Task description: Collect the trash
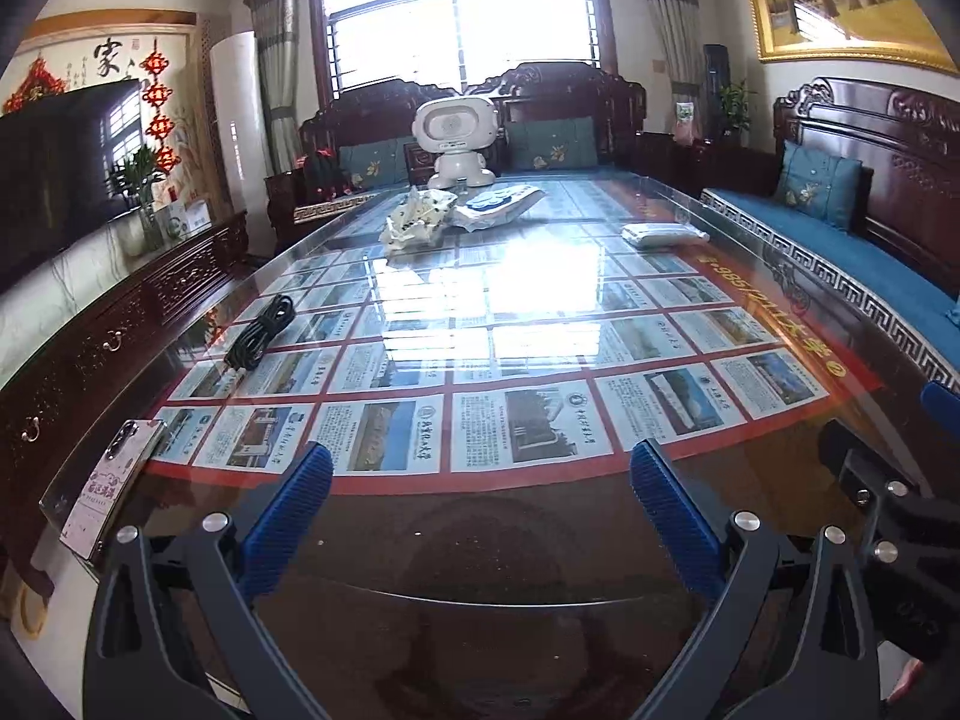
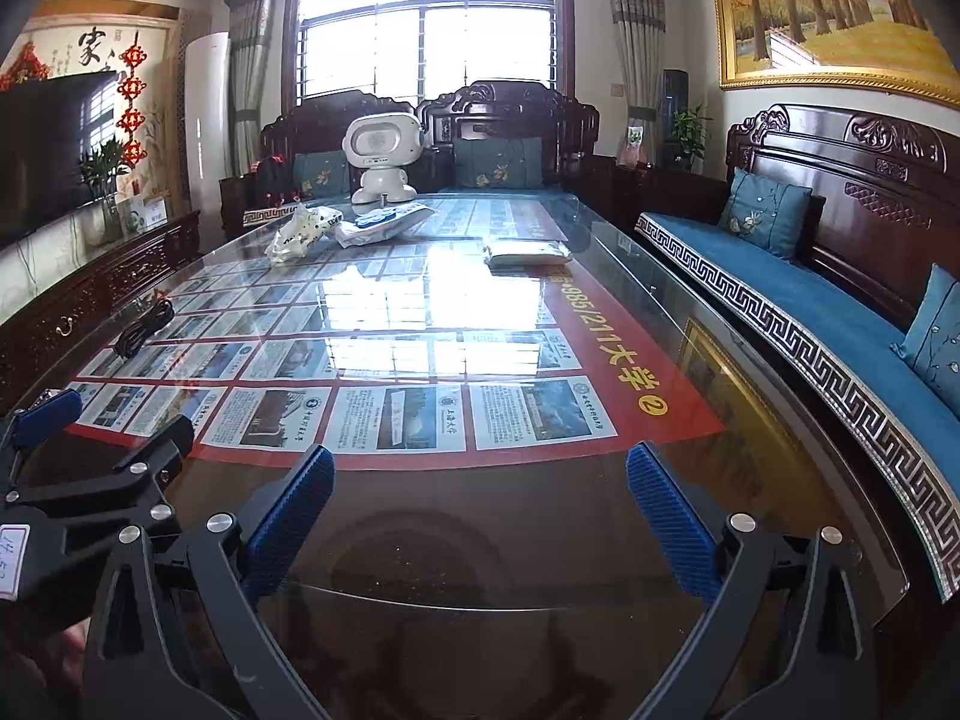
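Note:
A crumpled white wrapper (image 1: 414, 219) (image 2: 300, 231) lies at the far end of the glass table (image 1: 480, 540) (image 2: 480, 528). Beside it lies a flat white and blue packet (image 1: 498, 204) (image 2: 384, 221). A white tissue pack (image 1: 660, 235) (image 2: 528, 253) lies to the far right. My left gripper (image 1: 480, 468) is open and empty above the near table edge. My right gripper (image 2: 480, 468) is also open and empty, beside the left one. Each gripper's side shows in the other's view.
A white robot toy (image 1: 457, 141) (image 2: 383, 156) stands at the far end. A black coiled cable (image 1: 261, 330) (image 2: 144, 327) and a phone (image 1: 114, 480) lie at the left. Blue-cushioned wooden sofas (image 2: 810, 300) run along the right and far sides; a cabinet (image 1: 120, 324) runs along the left.

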A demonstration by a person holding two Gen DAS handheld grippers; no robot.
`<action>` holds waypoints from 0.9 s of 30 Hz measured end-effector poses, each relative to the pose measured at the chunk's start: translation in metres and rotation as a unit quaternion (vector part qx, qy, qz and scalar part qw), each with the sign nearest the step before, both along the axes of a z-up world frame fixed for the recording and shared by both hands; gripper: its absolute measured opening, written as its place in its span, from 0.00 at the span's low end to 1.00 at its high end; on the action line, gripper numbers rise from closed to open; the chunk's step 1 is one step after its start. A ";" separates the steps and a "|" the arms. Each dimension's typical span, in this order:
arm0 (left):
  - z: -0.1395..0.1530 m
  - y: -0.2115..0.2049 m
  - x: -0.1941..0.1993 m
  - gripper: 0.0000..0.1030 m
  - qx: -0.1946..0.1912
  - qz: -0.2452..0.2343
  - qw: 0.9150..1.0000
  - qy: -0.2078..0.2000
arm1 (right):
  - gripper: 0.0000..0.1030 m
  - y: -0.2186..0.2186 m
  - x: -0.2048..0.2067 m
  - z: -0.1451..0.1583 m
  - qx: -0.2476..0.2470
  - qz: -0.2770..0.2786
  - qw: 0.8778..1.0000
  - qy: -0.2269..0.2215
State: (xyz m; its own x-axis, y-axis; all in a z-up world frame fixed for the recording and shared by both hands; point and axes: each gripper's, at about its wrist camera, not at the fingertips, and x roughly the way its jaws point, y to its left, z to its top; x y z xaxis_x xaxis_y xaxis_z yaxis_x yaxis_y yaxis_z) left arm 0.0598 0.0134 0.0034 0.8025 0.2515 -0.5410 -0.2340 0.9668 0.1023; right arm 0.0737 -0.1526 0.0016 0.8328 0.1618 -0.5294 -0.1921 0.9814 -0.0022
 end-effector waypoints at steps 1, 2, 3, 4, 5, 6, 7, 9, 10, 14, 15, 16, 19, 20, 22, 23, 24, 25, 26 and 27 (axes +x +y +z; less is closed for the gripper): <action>0.001 0.000 -0.001 0.96 -0.001 -0.002 1.000 -0.001 | 0.92 0.000 0.000 0.000 0.001 0.001 1.000 -0.001; 0.002 0.001 0.000 0.96 -0.003 -0.003 1.000 -0.002 | 0.92 -0.001 0.001 0.001 0.001 0.000 1.000 0.000; 0.003 0.002 -0.001 0.96 -0.009 -0.005 1.000 -0.003 | 0.92 -0.001 0.001 0.001 0.000 -0.001 1.000 -0.001; 0.003 0.003 -0.001 0.96 -0.013 -0.006 1.000 -0.003 | 0.92 -0.001 0.001 0.001 0.000 -0.001 1.000 -0.001; 0.002 0.004 -0.001 0.96 -0.018 -0.008 1.000 -0.003 | 0.92 -0.001 0.000 0.001 -0.001 -0.001 1.000 -0.001; 0.002 0.005 -0.001 0.96 -0.021 -0.010 1.000 -0.001 | 0.92 -0.001 0.000 0.001 -0.003 -0.001 1.000 -0.001; 0.001 0.006 0.000 0.96 -0.023 -0.012 1.000 0.001 | 0.92 -0.001 0.000 0.001 -0.004 -0.001 1.000 -0.002; -0.001 0.006 0.001 0.96 -0.029 -0.015 0.999 0.005 | 0.92 0.000 -0.001 0.002 -0.005 -0.002 1.000 -0.004; -0.001 0.006 0.001 0.96 -0.032 -0.016 0.999 0.007 | 0.92 0.000 -0.001 0.002 -0.005 -0.002 1.000 -0.004; -0.002 0.007 0.002 0.96 -0.031 -0.016 0.999 0.009 | 0.92 0.000 -0.002 0.002 -0.007 -0.004 1.000 -0.005; -0.002 0.007 0.002 0.96 -0.032 -0.015 0.999 0.009 | 0.92 0.000 -0.001 0.003 -0.007 -0.004 1.000 -0.005; -0.002 0.008 0.002 0.96 -0.034 -0.016 0.999 0.010 | 0.92 0.000 -0.001 0.003 -0.007 -0.005 1.000 -0.005; -0.001 0.011 0.002 0.96 -0.042 -0.015 0.999 0.010 | 0.92 -0.001 -0.001 0.003 -0.007 -0.007 1.000 -0.006; -0.001 0.011 0.001 0.96 -0.042 -0.016 0.999 0.010 | 0.92 -0.001 -0.001 0.003 -0.006 -0.007 1.000 -0.005; 0.000 0.010 0.001 0.96 -0.034 -0.013 0.999 0.007 | 0.92 -0.001 -0.002 0.004 -0.006 -0.008 1.000 -0.005; 0.001 0.010 0.000 0.96 -0.029 -0.012 1.000 0.005 | 0.92 -0.001 -0.002 0.003 -0.005 -0.008 1.000 -0.004; 0.002 0.009 0.000 0.96 -0.024 -0.012 1.000 0.003 | 0.92 -0.001 -0.002 0.004 -0.004 -0.009 1.000 -0.005; 0.002 0.009 -0.001 0.96 -0.022 -0.013 1.000 0.002 | 0.92 -0.001 -0.002 0.004 -0.004 -0.009 1.000 -0.006; 0.003 0.009 -0.001 0.96 -0.022 -0.013 1.000 0.001 | 0.92 -0.001 -0.002 0.005 -0.004 -0.009 1.000 -0.006; 0.004 0.010 -0.001 0.96 -0.025 -0.014 1.000 0.002 | 0.92 -0.001 -0.002 0.005 -0.005 -0.009 1.000 -0.007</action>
State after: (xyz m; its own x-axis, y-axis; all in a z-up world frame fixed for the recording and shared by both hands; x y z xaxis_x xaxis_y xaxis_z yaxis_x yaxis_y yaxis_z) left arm 0.0590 0.0237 0.0070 0.8071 0.2012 -0.5551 -0.2061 0.9770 0.0545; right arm 0.0719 -0.1536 0.0067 0.8429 0.1412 -0.5193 -0.1734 0.9847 -0.0138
